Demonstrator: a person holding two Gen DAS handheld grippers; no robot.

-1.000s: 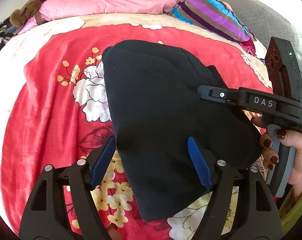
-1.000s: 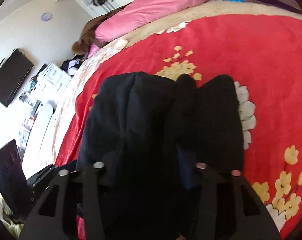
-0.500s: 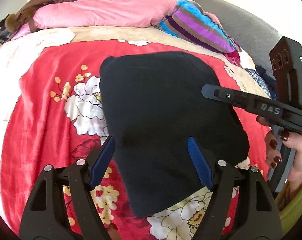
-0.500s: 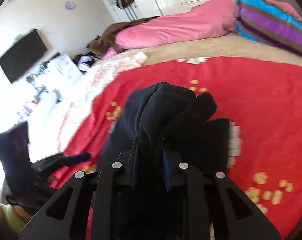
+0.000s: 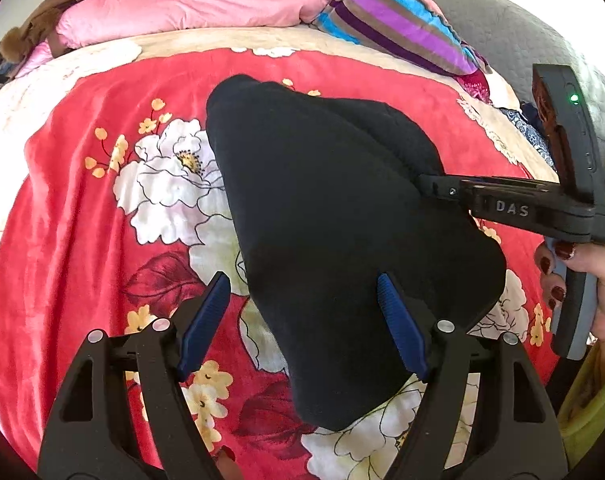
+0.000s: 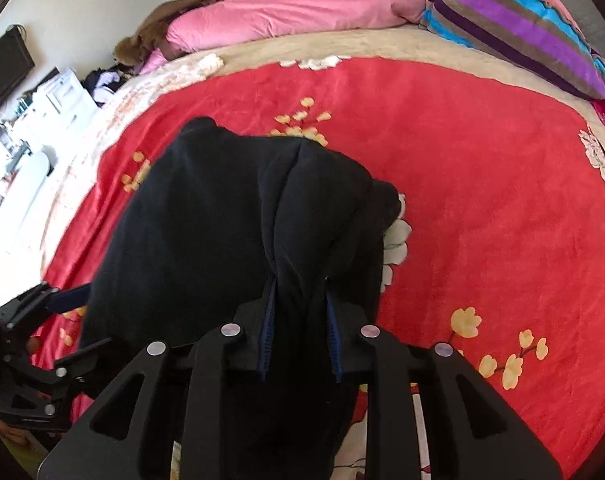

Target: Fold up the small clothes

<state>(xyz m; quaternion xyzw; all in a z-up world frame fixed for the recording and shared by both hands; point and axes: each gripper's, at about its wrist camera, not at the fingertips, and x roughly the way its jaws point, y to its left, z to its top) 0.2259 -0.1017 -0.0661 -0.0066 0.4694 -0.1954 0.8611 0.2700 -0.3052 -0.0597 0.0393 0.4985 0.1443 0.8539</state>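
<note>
The left gripper (image 5: 302, 320) stands nearest in its own view, jaws spread wide with nothing clamped: its blue pads (image 5: 206, 320) flank the near edge of the black garment (image 5: 334, 216), and no pad presses on the cloth. The right gripper (image 6: 300, 328) has a bunched fold of the black garment between its pads (image 6: 267, 336); the jaws are opening at this moment, yet the cloth fills the narrow gap and both pads touch it. In the left wrist view the right gripper (image 5: 434, 184) enters from the right edge, its tip at the garment's right side, carried by a hand (image 5: 582, 276) with dark red nails. The black garment lies folded on the red floral blanket (image 5: 62, 240), near the middle of the bed, partly over a white printed flower (image 5: 170, 184). Its right portion is gathered into ridges rising toward the right gripper. Beyond the garment, a pink duvet (image 5: 190, 4) lies across the head of the bed, with a striped pillow (image 5: 398, 28) just beside it on the right. In the right wrist view a dark screen (image 6: 2, 76) hangs on the far wall at left.
</note>
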